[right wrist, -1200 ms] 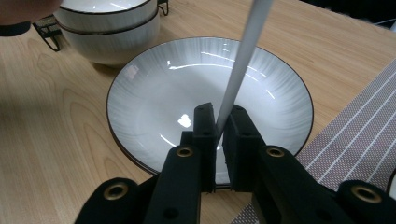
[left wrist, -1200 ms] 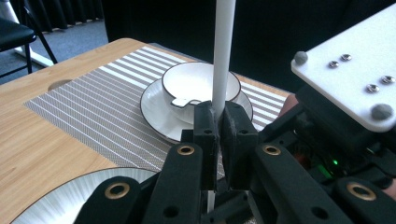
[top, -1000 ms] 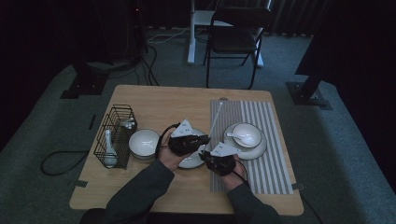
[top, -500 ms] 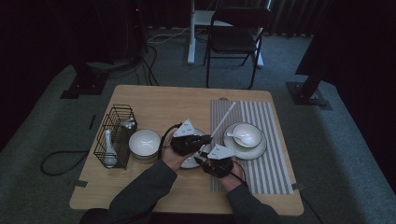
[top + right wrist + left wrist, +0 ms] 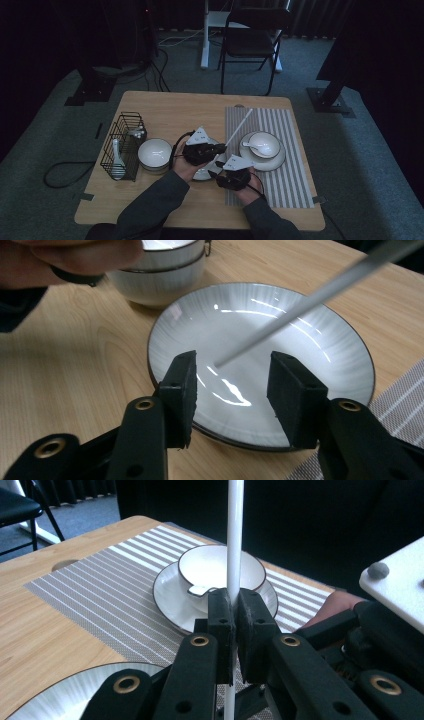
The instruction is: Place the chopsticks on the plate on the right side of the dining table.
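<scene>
My left gripper (image 5: 233, 605) is shut on a thin white stick (image 5: 235, 540), which passes between its pads. In the high view the stick (image 5: 239, 129) slants from the left gripper (image 5: 220, 149) up over the striped placemat (image 5: 280, 175). My right gripper (image 5: 235, 370) hovers over a white plate (image 5: 310, 370). Its jaws have just been opening, and the stick's lower end (image 5: 310, 300) lies between them without touching either pad. In the high view the right gripper (image 5: 216, 170) sits just in front of the left one.
A white bowl holding a spoon (image 5: 220, 567) stands on a saucer on the placemat (image 5: 110, 590). Stacked white bowls (image 5: 155, 152) and a black wire basket (image 5: 122, 145) stand to the left. A black chair (image 5: 252, 40) stands beyond the table.
The white stick's far end has come up into sight over the placemat. Both hands stay in about the same place.
</scene>
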